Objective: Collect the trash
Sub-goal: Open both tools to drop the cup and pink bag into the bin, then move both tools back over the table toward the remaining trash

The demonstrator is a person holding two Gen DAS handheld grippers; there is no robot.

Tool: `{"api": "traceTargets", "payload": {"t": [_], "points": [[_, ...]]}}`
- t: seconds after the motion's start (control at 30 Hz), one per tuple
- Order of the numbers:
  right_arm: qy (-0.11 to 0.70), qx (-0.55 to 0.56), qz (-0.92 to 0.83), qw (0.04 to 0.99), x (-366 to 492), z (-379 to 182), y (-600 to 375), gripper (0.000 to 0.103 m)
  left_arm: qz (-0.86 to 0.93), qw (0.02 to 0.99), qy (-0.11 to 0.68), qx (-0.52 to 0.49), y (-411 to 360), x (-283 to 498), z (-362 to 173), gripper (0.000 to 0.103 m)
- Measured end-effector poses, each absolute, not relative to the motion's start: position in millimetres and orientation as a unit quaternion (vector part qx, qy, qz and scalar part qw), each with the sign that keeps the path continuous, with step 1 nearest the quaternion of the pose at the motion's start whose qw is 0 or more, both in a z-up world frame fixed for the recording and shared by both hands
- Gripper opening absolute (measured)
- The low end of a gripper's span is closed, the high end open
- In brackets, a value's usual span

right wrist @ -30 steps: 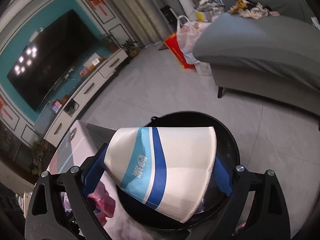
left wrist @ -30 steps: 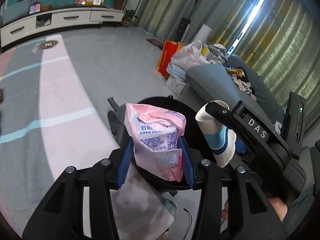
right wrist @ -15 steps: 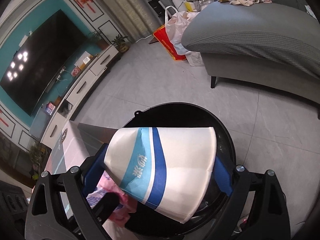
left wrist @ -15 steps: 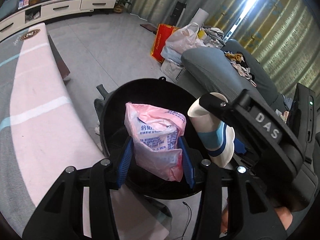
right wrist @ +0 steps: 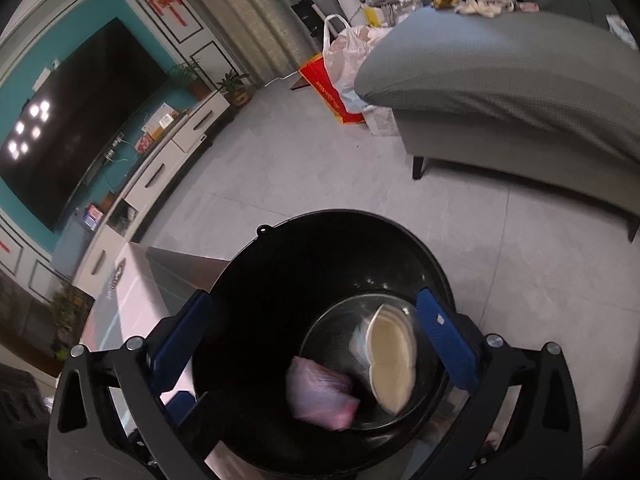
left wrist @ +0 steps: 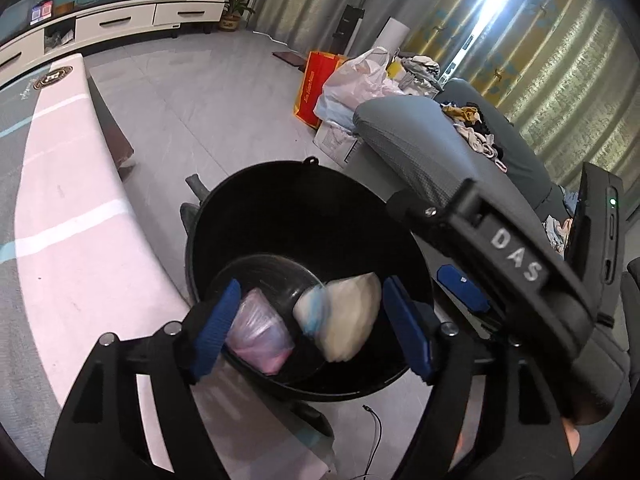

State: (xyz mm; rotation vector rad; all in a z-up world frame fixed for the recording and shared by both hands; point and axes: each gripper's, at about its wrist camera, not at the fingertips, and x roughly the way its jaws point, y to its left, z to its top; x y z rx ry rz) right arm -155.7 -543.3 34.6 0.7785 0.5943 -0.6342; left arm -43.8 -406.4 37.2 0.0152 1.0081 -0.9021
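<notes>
Trash, two pieces of it, lies blurred inside a round black bin (left wrist: 280, 200) on the grey floor. From the left wrist view, a pink plastic packet (left wrist: 260, 334) sits low by the bin's near-left wall and a crushed white paper cup (left wrist: 344, 316) with a blue band lies just right of it. The left gripper (left wrist: 312, 332) hangs above the bin rim with blue pads spread; its jaws are opening and nothing is between them. A second ago they clamped the pink packet, whose print was too small to read. The right gripper's black body crosses the right side, marked "DAS" (left wrist: 516, 254) in white letters.

From the right wrist view, the right gripper (right wrist: 316, 340) hovers over the same bin (right wrist: 320, 240), jaws opening wide and empty. The cup (right wrist: 390, 360) it held a second ago rests against the bin's right wall, touching the packet (right wrist: 320, 396) at its left.
</notes>
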Motion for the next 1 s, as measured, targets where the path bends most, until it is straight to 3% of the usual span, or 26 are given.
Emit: {"api": "traceTargets", "payload": {"t": [0.4,1.0], "points": [[0.264,0.312,-0.268,0.873,-140.9,69.7,-504.3,0.1,-0.333,0.852,0.403,0.007,-306.0,-44.2,89.9,0.094],[0.272,0.141,-0.069,0.949,-68.4,120.1,-327.2,0.1,0.012,0.93,0.356,-0.094,24.7,-14.7,122.9,0.1]]}}
